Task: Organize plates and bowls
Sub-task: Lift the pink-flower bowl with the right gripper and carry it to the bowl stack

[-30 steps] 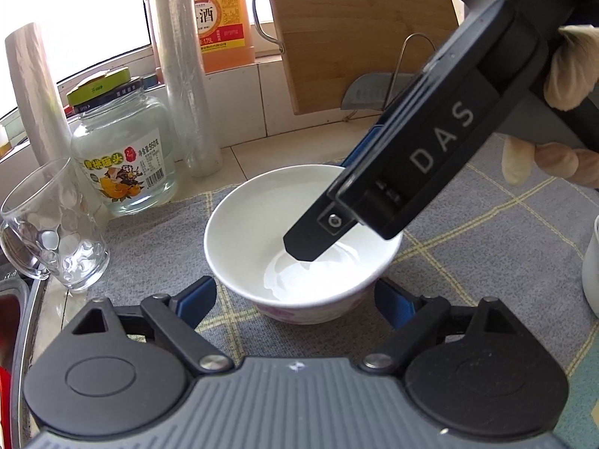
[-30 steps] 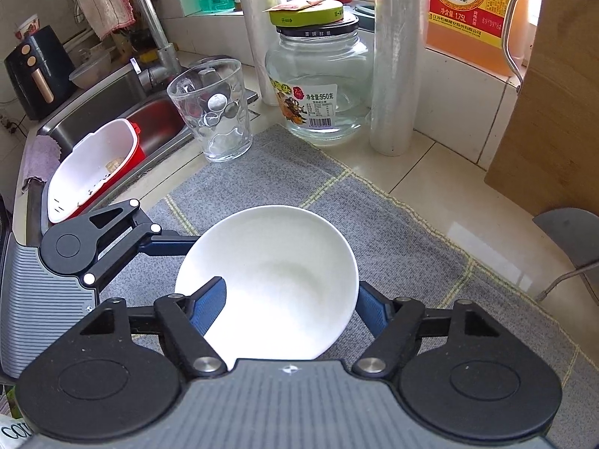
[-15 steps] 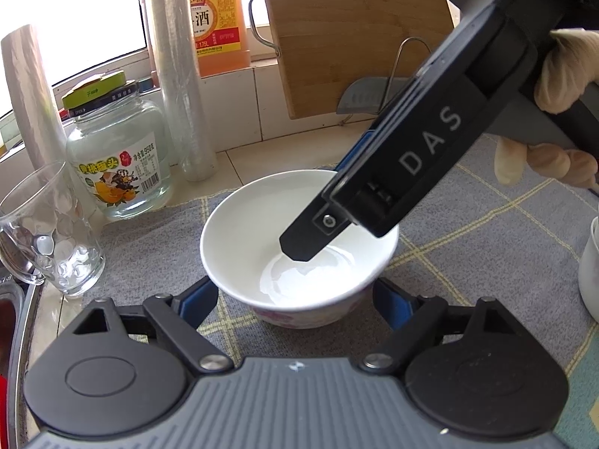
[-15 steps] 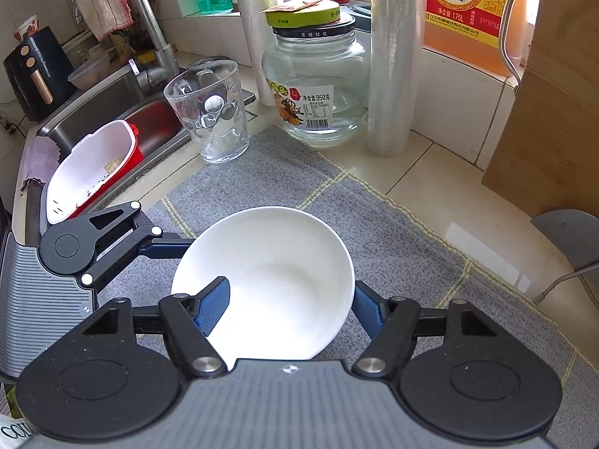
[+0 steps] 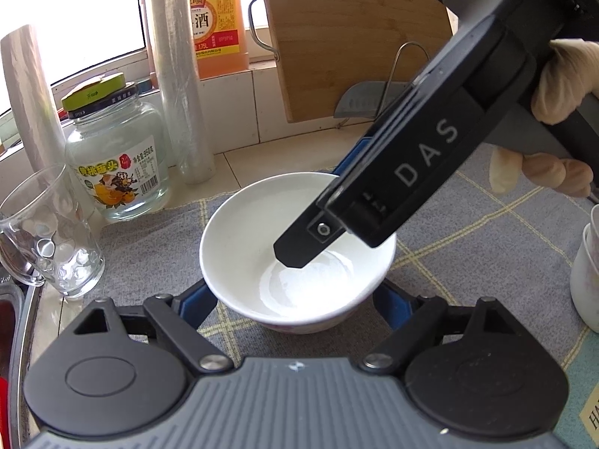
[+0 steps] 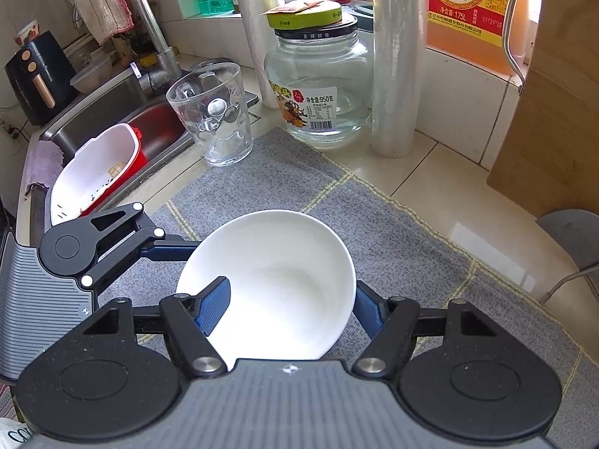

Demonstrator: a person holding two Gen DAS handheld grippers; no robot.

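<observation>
light: bright daylight, window (image 5: 71,15) blown out | edges: fisheye-bent | focus: sharp

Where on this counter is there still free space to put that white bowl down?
Free: the grey mat right of the bowl, toward the wooden board, and the tile strip between mat and board. Crowded: the back left, where the glass, jar and film roll stand close by the sink.

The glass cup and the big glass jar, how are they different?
The glass cup is open on top; the glass jar wears a black lid with a green lid stacked on it. The cup has dimpled sides and no label; the jar is smoother, wider, with a printed label. The cup stands on the gray mat's corner; the jar stands behind the mat. Both are clear and upright.
</observation>
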